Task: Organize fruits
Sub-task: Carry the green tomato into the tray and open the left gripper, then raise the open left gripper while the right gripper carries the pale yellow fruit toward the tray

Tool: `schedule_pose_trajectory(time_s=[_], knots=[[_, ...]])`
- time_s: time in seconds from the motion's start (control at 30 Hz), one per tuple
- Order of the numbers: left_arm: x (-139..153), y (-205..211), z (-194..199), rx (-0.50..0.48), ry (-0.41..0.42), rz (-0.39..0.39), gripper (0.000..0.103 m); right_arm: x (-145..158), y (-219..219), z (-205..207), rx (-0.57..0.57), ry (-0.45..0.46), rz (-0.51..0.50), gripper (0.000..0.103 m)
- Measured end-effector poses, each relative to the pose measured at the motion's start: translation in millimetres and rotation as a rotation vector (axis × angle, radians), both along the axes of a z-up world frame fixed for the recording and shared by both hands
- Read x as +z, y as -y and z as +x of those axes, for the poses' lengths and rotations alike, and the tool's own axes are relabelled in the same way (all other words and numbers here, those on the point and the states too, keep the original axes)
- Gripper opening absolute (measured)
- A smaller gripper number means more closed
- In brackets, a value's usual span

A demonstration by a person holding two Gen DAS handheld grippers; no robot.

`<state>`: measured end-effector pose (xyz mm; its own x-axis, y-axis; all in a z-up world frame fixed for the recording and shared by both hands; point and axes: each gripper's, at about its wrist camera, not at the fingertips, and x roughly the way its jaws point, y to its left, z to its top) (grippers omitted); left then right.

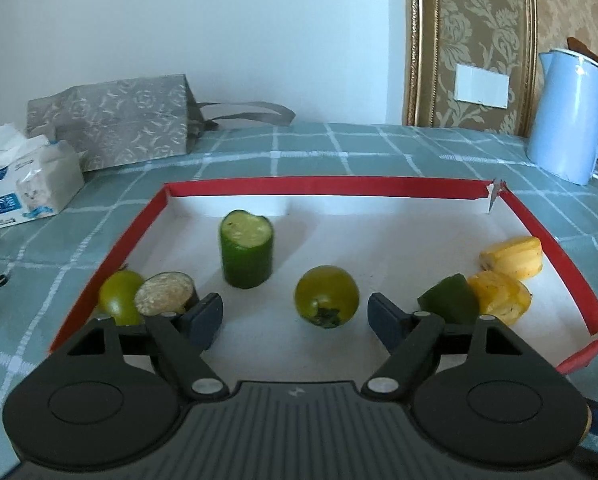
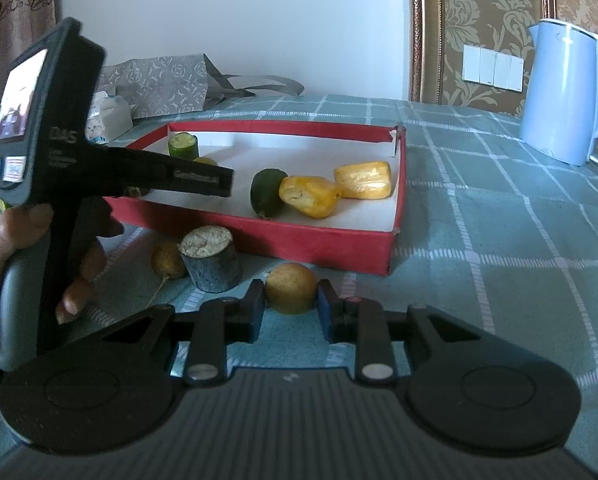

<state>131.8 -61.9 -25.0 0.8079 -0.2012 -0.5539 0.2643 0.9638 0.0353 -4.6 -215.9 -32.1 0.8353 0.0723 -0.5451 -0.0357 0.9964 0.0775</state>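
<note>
The red tray (image 1: pixel 547 236) holds two yellow jackfruit pieces (image 1: pixel 513 258), two round green fruits (image 1: pixel 326 295), one cucumber chunk (image 1: pixel 246 254), one green wedge (image 1: pixel 451 300) and one cut eggplant piece (image 1: pixel 165 294). Outside it on the cloth lie two brownish round fruits (image 2: pixel 290 288) and one more eggplant stub (image 2: pixel 211 258) (cut face up). Beyond stand one blue kettle (image 2: pixel 563 92), one patterned bag (image 1: pixel 111 120) and one tissue pack (image 1: pixel 31 184).

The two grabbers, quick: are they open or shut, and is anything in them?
Left gripper: open, nothing held; a green tomato lies loose between its fingers in the red tray.
Right gripper: shut on a round brown fruit.
</note>
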Motion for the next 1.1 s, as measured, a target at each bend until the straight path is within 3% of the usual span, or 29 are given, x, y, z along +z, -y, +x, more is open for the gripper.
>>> schedule_pose_trajectory(time_s=[0.17, 0.27, 0.53, 0.6, 0.77, 0.93, 1.1], knots=[[2.3, -9.4, -19.3, -0.016, 0.011, 0.009, 0.080, -0.5, -0.4, 0.1, 0.000, 0.000, 0.004, 0.027], [5.8, -15.3, -37.0, -0.011, 0.053, 0.013, 0.086, -1.0, -0.4, 0.0, 0.000, 0.000, 0.007, 0.027], [13.5, -41.9, -64.7, 0.066, 0.112, -0.004, 0.093, -0.6, 2.1, 0.1, 0.000, 0.000, 0.007, 0.027], [12.7, -49.4, -64.8, 0.102, 0.093, -0.005, 0.098, -0.5, 2.8, 0.1, 0.000, 0.000, 0.010, 0.027], [5.6, -71.3, -64.6, 0.169, 0.028, 0.011, 0.098, -0.7, 1.9, -1.9, 0.000, 0.009, 0.014, 0.027], [-3.9, -89.0, -60.3, 0.187, -0.068, -0.027, 0.098, -0.8, 3.1, -4.2, -0.006, 0.016, 0.021, 0.027], [-5.6, -83.3, -65.4, 0.178, -0.055, 0.021, 0.098, 3.7, 7.5, -8.4, -0.016, 0.039, 0.049, 0.027]])
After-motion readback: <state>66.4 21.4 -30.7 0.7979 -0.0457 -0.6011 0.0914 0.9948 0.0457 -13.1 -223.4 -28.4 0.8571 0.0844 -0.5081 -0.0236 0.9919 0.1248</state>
